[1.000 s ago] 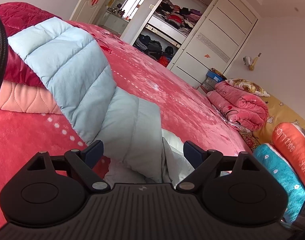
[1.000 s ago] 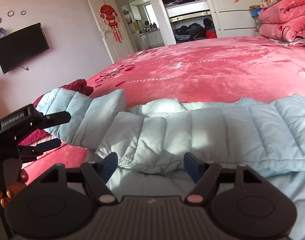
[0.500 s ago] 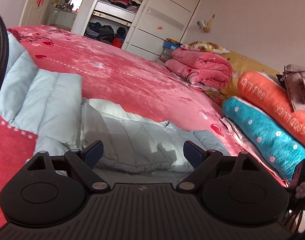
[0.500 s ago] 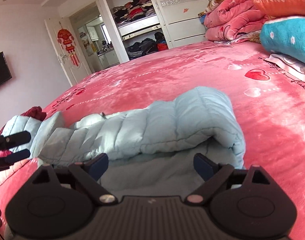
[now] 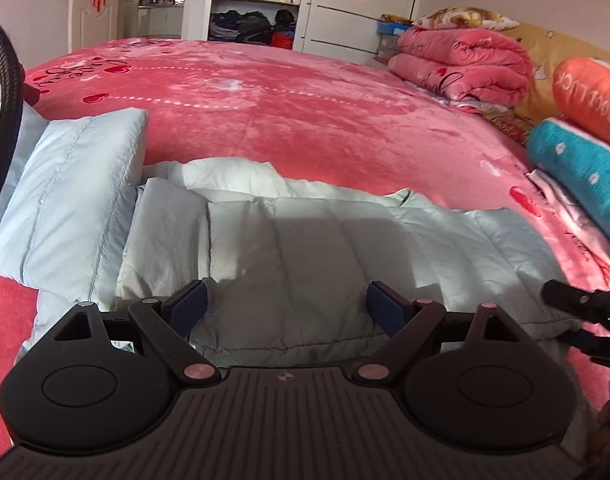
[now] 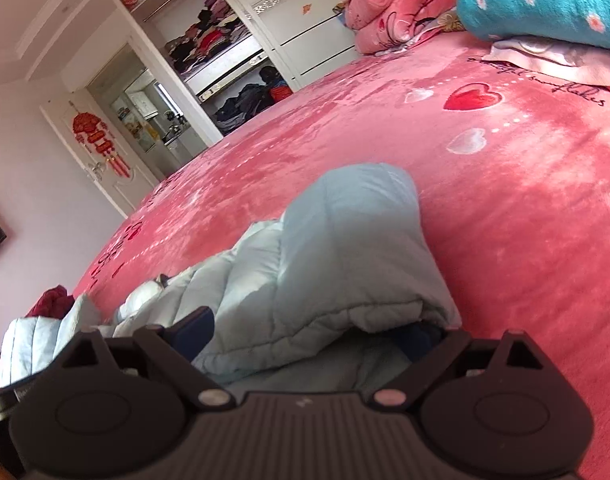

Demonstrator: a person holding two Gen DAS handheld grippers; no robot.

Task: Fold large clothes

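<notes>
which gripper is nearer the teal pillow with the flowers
Right. The right gripper sits at the jacket end closest to the teal pillow; the left gripper is over the jacket's middle, farther away.

Black left tool (image 5: 285, 308) has ribbed body, blue pads (image 5: 189, 306), pink screws.

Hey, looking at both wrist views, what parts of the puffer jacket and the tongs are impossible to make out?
- Left wrist view: the light blue puffer jacket's near hem, hidden behind the left tongs.
- Right wrist view: the right tongs' right-hand pad, covered by the folded jacket edge.
- Right wrist view: the jacket's far sleeve, cut off at the left edge.
</notes>
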